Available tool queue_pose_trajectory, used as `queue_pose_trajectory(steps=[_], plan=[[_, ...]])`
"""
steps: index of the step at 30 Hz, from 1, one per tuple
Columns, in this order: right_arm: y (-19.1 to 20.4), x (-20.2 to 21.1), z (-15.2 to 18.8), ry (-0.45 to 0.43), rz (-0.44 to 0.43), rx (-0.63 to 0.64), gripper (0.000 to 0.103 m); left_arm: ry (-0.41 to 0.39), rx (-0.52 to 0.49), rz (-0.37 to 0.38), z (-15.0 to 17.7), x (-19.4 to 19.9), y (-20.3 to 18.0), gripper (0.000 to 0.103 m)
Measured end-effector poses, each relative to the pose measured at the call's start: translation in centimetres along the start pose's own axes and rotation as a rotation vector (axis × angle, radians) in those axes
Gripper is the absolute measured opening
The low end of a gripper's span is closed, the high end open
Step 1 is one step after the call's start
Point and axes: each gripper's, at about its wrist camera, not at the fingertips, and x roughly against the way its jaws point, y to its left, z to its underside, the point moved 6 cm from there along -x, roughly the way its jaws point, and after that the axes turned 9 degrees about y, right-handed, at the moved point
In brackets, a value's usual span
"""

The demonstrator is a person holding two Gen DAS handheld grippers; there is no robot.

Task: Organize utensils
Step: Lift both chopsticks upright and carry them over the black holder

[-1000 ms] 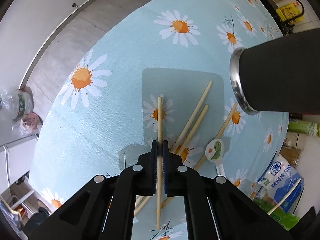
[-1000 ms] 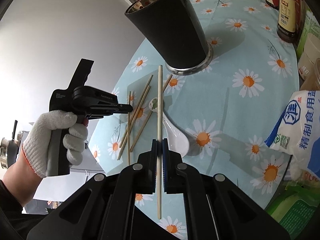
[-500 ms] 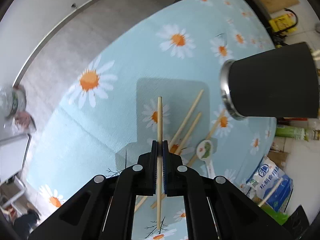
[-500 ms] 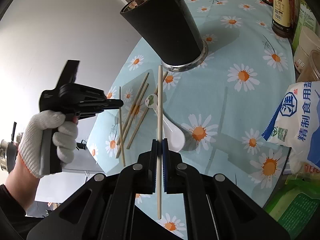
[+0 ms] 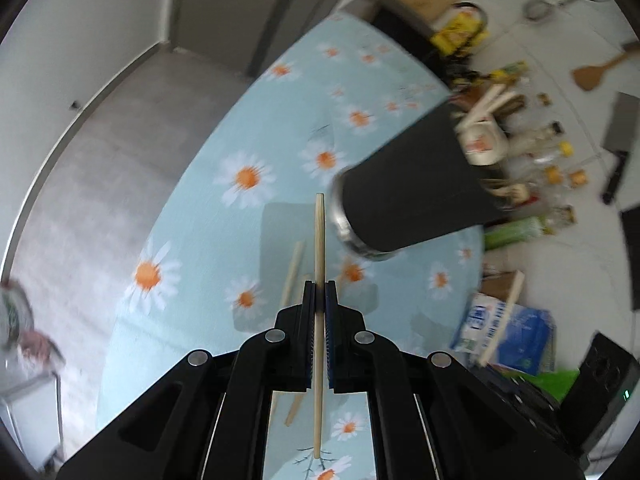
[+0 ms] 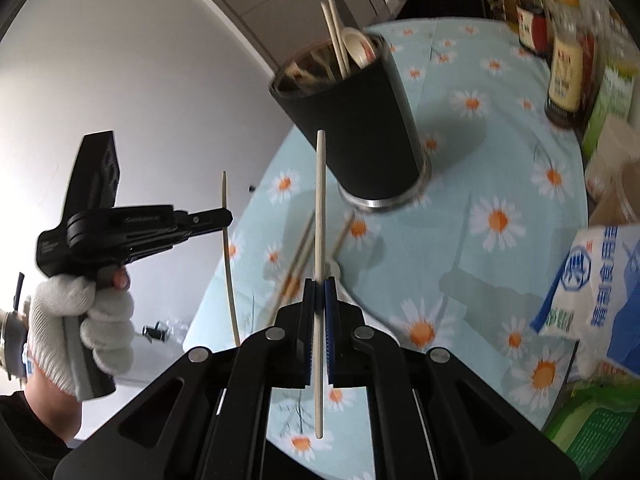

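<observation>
The left tongs point(image 5: 319, 292) are pressed together on a wooden chopstick point(image 5: 319, 240), which runs straight up between the two pads and sticks out both above and below them. Its far tip reaches close to the metal base of the black utensil holder point(image 5: 404, 196). In the right wrist view the left tongs point(image 6: 228, 216) are held off the left edge of the table point(image 6: 500, 168), pointing rightward toward the holder, with the thin chopstick point(image 6: 229, 256) crossing them almost upright. A hand in a white knitted glove point(image 6: 80, 320) wraps the pistol-style handle, one bare fingertip showing on the trigger, and a dark sleeve shows at the wrist.

The right tongs point(image 6: 319, 292) are likewise pinched shut on a second chopstick point(image 6: 319, 208), held lengthwise along the line of the tongs; its far tip overlaps the side of the black utensil holder point(image 6: 360, 128) in this view. The tongs angle downward over the near part of the table.

The holder stands upright on the daisy-print tablecloth point(image 5: 224, 216), and already contains chopsticks and a pale spoon point(image 6: 360, 50). On the cloth between the holder and the tongs lie several loose chopsticks point(image 6: 298, 256), blurred, next to a white spoon point(image 6: 334, 268) mostly hidden behind the right tongs. One loose chopstick point(image 5: 292, 268) shows just left of the left tongs.

At the right edge of the table sits a blue and white bag point(image 6: 600, 280); dark bottles point(image 6: 564, 76) stand at the far right.
</observation>
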Motion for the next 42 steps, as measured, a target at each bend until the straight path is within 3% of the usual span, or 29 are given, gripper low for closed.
queue_pose_trajectory(steps=[11, 19, 32, 39, 42], plan=[[3.6, 2.2, -4.2, -0.187, 0.015, 0.032, 0.006, -0.193, -0.331, 0.021, -2.4, 5.9, -6.6, 0.004], [4.5, 5.2, -8.0, -0.403, 0.018, -0.005, 0.006, -0.365, -0.534, 0.131, -4.9, 9.5, -10.5, 0.004], [3.3, 10.6, -13.4, -0.661, 0.050, -0.051, 0.006, -0.507, -0.647, 0.279, -8.8, 11.7, -13.8, 0.004], [2.3, 11.5, -15.4, -0.752, 0.055, -0.046, 0.006, -0.589, -0.707, 0.318, -9.8, 12.8, -15.3, 0.004], [2.0, 11.5, -16.0, -0.801, 0.076, -0.029, 0.006, -0.612, -0.740, 0.370, -10.2, 12.8, -15.8, 0.003]])
